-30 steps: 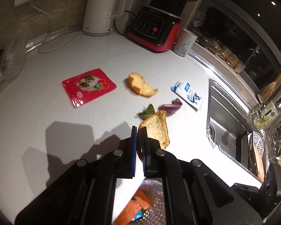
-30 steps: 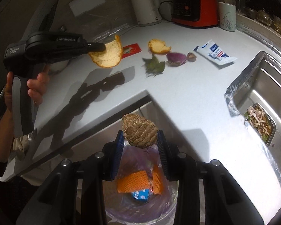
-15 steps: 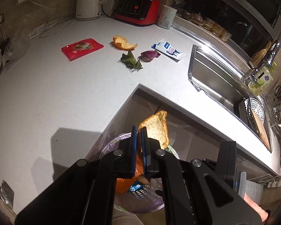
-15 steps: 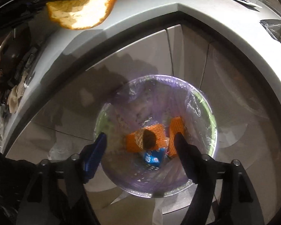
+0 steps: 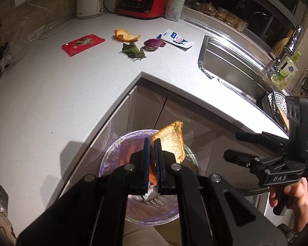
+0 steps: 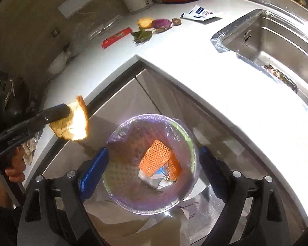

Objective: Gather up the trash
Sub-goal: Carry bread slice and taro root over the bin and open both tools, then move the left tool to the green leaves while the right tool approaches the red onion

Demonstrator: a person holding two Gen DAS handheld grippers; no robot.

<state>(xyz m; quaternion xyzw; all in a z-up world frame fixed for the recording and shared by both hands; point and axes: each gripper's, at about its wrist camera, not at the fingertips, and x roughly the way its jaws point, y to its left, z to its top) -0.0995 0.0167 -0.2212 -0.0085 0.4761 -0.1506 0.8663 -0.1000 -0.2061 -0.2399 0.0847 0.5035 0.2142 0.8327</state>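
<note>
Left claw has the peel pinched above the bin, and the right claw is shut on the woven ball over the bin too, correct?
Not quite. The left claw does pinch the peel above the bin, but the right claw is open and holds nothing; no woven ball shows between its fingers. The right wrist view shows this, looking straight down into the bin.
</note>
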